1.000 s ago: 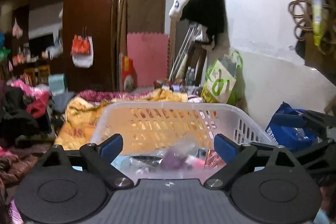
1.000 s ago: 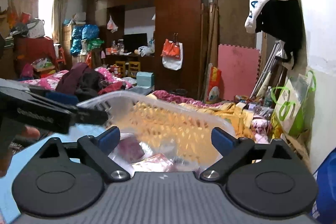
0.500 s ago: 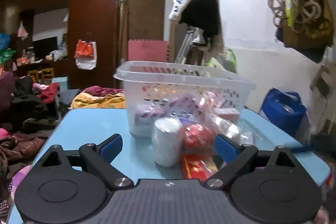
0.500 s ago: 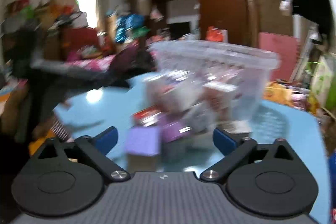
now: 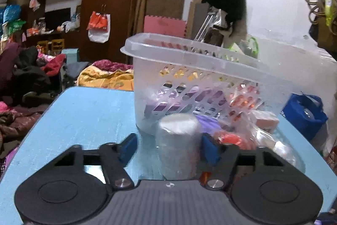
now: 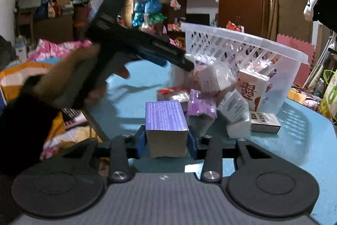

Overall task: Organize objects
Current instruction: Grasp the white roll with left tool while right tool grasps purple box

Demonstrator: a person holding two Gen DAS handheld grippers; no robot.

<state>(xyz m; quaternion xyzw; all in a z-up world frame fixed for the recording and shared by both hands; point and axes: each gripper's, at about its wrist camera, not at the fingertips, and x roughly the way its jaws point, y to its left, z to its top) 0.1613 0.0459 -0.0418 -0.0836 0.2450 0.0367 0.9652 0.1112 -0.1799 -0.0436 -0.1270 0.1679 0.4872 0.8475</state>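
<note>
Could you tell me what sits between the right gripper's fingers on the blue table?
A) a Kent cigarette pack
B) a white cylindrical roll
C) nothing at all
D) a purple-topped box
D: in the right wrist view the closing right gripper has the purple-topped box between its blue pads.

translucent plastic basket [image 5: 210,64], cardboard box [image 6: 166,119] (matt), smooth table [image 5: 84,115]

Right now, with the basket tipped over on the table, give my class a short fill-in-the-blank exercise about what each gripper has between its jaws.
1. The right gripper closes its jaws around a ____ rectangular cardboard box.
2. The left gripper closes around a white ____ wrapped in clear plastic.
3. The white perforated plastic basket lies on the light ____ tabletop.

Missing words: purple; roll; blue
</note>
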